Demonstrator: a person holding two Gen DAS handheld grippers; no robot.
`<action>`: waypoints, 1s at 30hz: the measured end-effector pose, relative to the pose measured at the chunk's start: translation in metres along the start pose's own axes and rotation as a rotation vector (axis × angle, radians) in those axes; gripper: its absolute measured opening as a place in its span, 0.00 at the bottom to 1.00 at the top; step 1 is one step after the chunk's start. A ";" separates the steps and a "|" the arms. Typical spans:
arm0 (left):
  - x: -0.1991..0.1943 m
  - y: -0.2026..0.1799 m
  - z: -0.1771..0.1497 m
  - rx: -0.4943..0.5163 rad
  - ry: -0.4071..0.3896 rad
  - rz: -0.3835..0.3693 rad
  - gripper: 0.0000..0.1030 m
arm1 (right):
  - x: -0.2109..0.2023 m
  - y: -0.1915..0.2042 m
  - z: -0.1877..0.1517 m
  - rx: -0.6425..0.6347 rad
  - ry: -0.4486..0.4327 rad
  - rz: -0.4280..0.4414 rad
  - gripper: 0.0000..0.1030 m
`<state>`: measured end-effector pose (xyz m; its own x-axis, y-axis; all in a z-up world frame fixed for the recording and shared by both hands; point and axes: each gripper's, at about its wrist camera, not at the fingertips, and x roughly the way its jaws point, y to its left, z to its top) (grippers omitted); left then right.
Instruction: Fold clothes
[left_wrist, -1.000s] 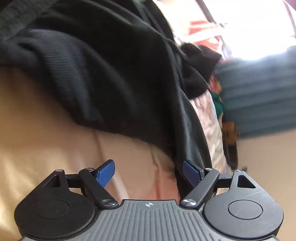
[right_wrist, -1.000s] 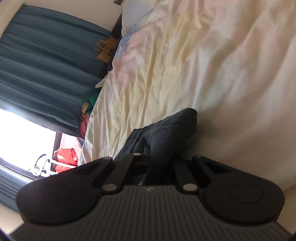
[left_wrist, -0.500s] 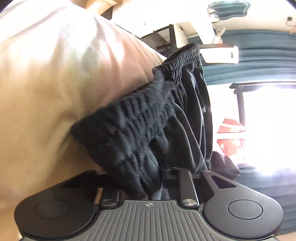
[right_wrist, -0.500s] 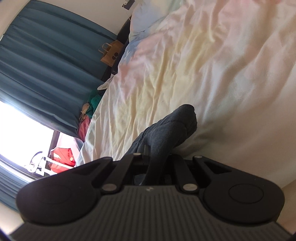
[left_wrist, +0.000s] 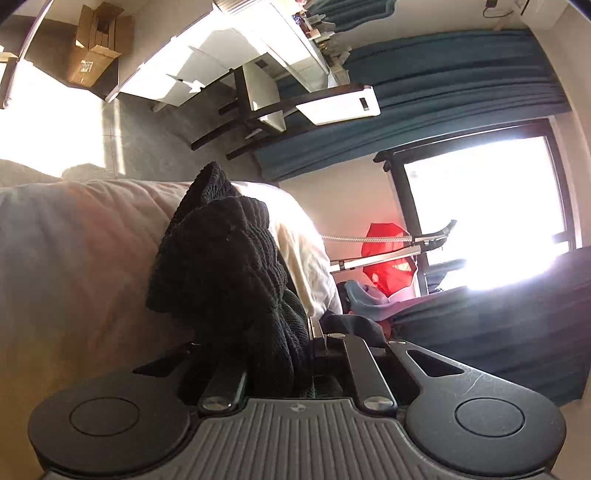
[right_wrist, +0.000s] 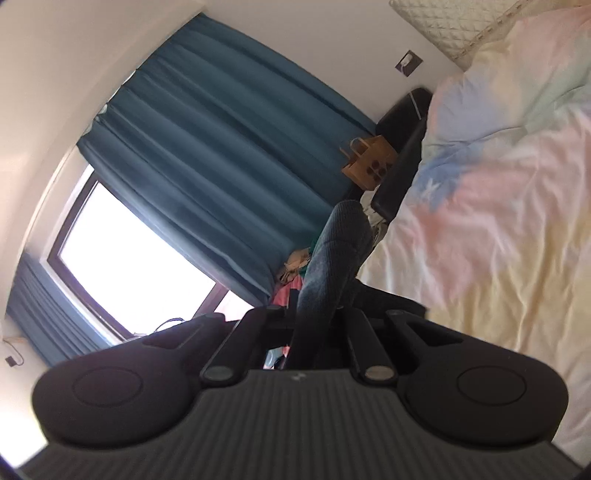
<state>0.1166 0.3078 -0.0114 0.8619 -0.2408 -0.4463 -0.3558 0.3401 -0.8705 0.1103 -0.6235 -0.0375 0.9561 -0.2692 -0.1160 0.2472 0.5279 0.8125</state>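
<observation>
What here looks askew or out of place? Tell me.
Nothing is spilled or damaged. The dark garment is bunched in a crumpled wad in the closing left gripper, not spread flat; the right gripper is shut on a twisted strip of it. Cardboard boxes stand open on the floor.

Blown-out glare from the window (left_wrist: 484, 210), shadowed foreground, fisheye-bent edges, slight motion blur.

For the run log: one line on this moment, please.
left tongs: closing on black garment | right tongs: shut on garment | bed: below
</observation>
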 end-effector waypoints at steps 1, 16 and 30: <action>-0.007 0.013 -0.001 -0.016 0.018 0.010 0.10 | -0.009 -0.013 0.000 0.016 0.010 -0.037 0.06; 0.016 0.116 -0.002 0.064 0.126 0.205 0.12 | -0.108 -0.174 -0.070 0.084 0.273 -0.368 0.09; -0.043 0.039 -0.060 0.675 0.136 0.363 0.89 | -0.145 -0.083 -0.056 -0.236 0.252 -0.436 0.78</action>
<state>0.0441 0.2772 -0.0391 0.6662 -0.1026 -0.7387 -0.2727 0.8883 -0.3694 -0.0407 -0.5836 -0.1202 0.7585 -0.3175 -0.5690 0.6290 0.5849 0.5121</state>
